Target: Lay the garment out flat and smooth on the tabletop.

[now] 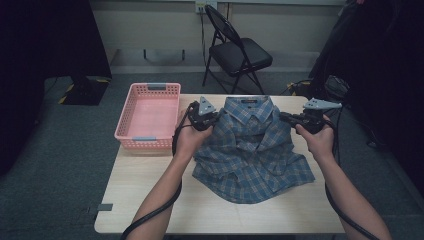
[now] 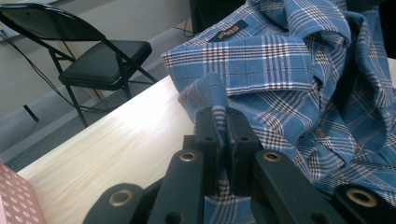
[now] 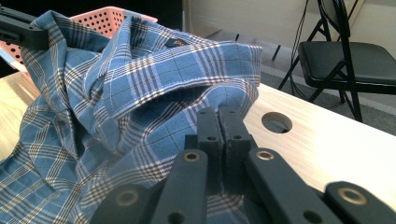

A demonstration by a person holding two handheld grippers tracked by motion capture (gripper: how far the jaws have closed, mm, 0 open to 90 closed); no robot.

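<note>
A blue plaid shirt (image 1: 250,150) lies collar-up on the wooden table (image 1: 150,200), its shoulders lifted off the top. My left gripper (image 1: 216,119) pinches the shirt's left shoulder. In the left gripper view the jaws are shut on a fold of the plaid shirt (image 2: 280,70), with my left gripper (image 2: 224,123) just under the collar. My right gripper (image 1: 283,117) holds the other shoulder. In the right gripper view my right gripper (image 3: 219,122) is shut on a fold of the shirt (image 3: 140,79) below the collar. The left gripper's jaw tip (image 3: 21,31) shows at that view's far left.
A pink plastic basket (image 1: 148,116) stands on the table's back left corner. A black folding chair (image 1: 237,50) is behind the table. A round hole (image 3: 277,122) is in the tabletop near the right gripper. Cables trail from both grippers along the forearms.
</note>
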